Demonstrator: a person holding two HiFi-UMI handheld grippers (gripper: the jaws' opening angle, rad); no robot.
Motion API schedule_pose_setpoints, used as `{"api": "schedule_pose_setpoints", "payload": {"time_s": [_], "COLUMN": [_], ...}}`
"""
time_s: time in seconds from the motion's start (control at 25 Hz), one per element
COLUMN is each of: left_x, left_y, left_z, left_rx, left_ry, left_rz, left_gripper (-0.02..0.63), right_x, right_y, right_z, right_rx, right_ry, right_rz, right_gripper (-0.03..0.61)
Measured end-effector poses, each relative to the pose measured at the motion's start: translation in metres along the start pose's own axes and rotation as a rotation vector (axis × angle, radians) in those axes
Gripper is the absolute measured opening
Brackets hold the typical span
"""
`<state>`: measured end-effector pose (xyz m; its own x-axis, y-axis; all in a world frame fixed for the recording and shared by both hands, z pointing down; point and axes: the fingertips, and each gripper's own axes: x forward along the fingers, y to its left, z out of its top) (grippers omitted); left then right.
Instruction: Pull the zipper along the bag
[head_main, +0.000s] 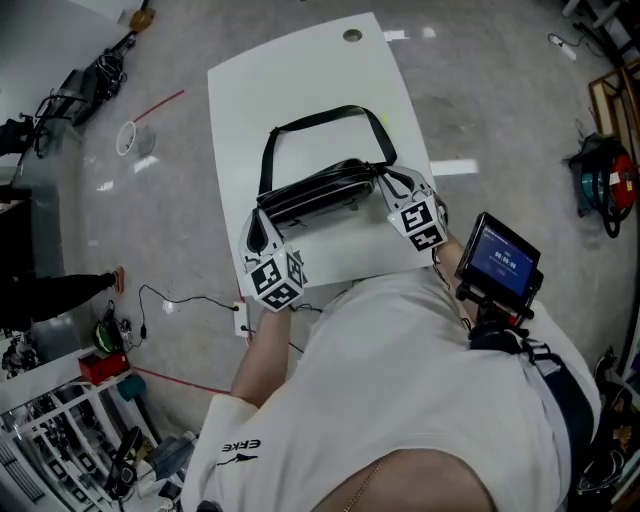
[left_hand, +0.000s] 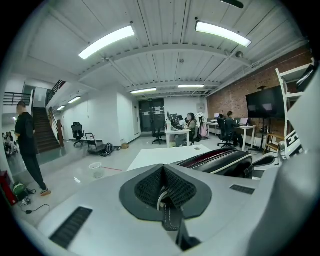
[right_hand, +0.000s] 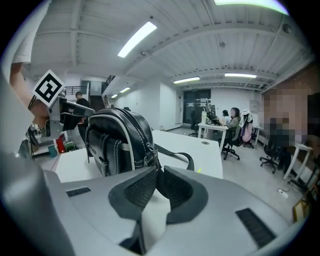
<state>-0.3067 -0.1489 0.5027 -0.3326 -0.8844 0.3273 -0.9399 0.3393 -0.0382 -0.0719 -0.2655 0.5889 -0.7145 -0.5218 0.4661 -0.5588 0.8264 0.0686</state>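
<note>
A black bag (head_main: 318, 195) with white piping lies on the white table (head_main: 300, 80), its shoulder strap (head_main: 320, 115) looped toward the far side. My left gripper (head_main: 260, 228) is at the bag's left end. In the left gripper view it (left_hand: 165, 197) is shut on a stitched black end tab (left_hand: 169, 217), with the bag's body (left_hand: 220, 161) off to the right. My right gripper (head_main: 390, 185) is at the bag's right end. In the right gripper view it (right_hand: 156, 172) is shut at the zipper slider (right_hand: 150, 156); the pull is hidden between the pads. The bag (right_hand: 112, 142) stands just beyond.
A small screen (head_main: 505, 258) is mounted by the person's right side. A cable hole (head_main: 352, 35) marks the table's far edge. On the floor to the left are a bin (head_main: 128, 138) and cables (head_main: 170, 300). A person (left_hand: 27, 145) stands far off, and desks with seated people (left_hand: 190, 130) are beyond.
</note>
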Motion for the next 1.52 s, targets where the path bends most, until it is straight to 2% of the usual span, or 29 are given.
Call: {"api": "schedule_pose_setpoints", "payload": {"time_s": [0.32, 0.48, 0.68, 1.04, 1.32, 1.52], "left_x": [0.007, 0.032, 0.035, 0.047, 0.047, 0.040], "left_y": [-0.001, -0.016, -0.020, -0.020, -0.017, -0.016], "left_z": [0.003, 0.002, 0.003, 0.003, 0.003, 0.005], "left_rx": [0.022, 0.033, 0.051, 0.069, 0.064, 0.062], "left_ry": [0.000, 0.009, 0.021, 0.045, 0.062, 0.074], "left_rz": [-0.024, -0.016, -0.014, -0.003, -0.003, 0.003], "left_gripper": [0.003, 0.003, 0.003, 0.003, 0.003, 0.003], "right_x": [0.003, 0.020, 0.022, 0.033, 0.033, 0.028], "right_y": [0.002, -0.017, -0.019, -0.014, -0.006, -0.002], "right_z": [-0.002, -0.013, -0.012, -0.010, -0.008, -0.006], "right_rx": [-0.096, -0.253, -0.435, -0.670, -0.783, -0.740], "right_ry": [0.013, 0.048, 0.061, 0.095, 0.133, 0.160], "right_rz": [0.128, 0.219, 0.354, 0.650, 0.799, 0.864], "right_gripper": [0.052, 0.074, 0.084, 0.086, 0.086, 0.086]}}
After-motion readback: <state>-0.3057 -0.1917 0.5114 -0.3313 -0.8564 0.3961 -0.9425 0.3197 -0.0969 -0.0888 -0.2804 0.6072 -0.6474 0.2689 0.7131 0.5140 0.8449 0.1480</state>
